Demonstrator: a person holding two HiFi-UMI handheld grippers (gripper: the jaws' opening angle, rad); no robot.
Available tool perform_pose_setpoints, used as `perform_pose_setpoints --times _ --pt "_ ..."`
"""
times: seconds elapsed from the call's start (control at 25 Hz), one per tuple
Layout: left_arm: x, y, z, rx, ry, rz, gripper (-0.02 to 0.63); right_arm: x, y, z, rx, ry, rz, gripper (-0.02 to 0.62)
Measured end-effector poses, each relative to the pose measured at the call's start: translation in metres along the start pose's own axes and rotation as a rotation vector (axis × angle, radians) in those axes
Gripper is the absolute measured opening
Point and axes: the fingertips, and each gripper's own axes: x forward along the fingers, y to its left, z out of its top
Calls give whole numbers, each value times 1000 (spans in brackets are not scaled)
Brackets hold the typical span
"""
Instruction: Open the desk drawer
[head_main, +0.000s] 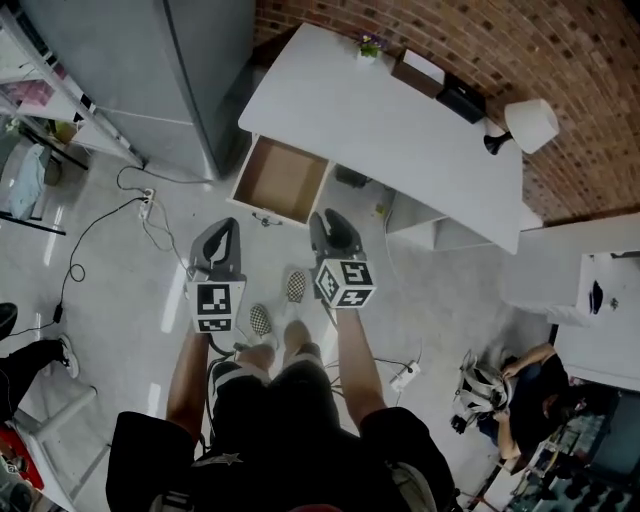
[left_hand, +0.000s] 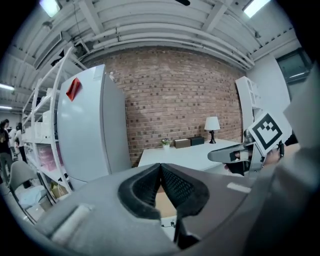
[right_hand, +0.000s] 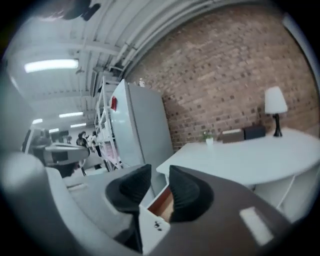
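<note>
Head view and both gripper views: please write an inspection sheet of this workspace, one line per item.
Surface: white desk top, mostly bare.
Job's things: wood-lined desk drawer, pulled out, empty.
Clutter: small potted plant, brown box, black box, white table lamp at the desk's back edge.
Grippers: left hand-held gripper shut, empty; right hand-held gripper open, empty; neither touches the drawer.
Cables: black cable and white power strip on the floor.
Surroundings: tall grey refrigerator, red brick wall, seated person.

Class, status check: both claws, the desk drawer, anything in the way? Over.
Left claw shut, empty. Right claw part open, empty. Desk drawer pulled out, nothing blocking it. Over.
</note>
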Motion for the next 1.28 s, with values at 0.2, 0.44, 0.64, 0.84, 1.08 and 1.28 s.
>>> perform_pose_setpoints --times 0.2,0.44,0.64,0.84,1.08,1.28 --pt "-20 -19 55 27 -71 -24 11 -54 4 57 -156 -68 -52 74" --pt "-46 -36 88 58 -119 -48 11 -117 8 95 -218 -157 -118 17" --pt "-61 -48 96 58 -134 -73 11 -158 12 103 -268 -183 -164 10" --pt "-78 -63 94 59 -133 -109 11 -187 16 95 -271 -182 -195 8" --pt "-93 -68 88 58 -120 -113 11 -202 19 91 -267 -185 -205 8" --pt "-97 -62 94 59 -136 -106 11 -200 25 98 -270 -198 -205 6"
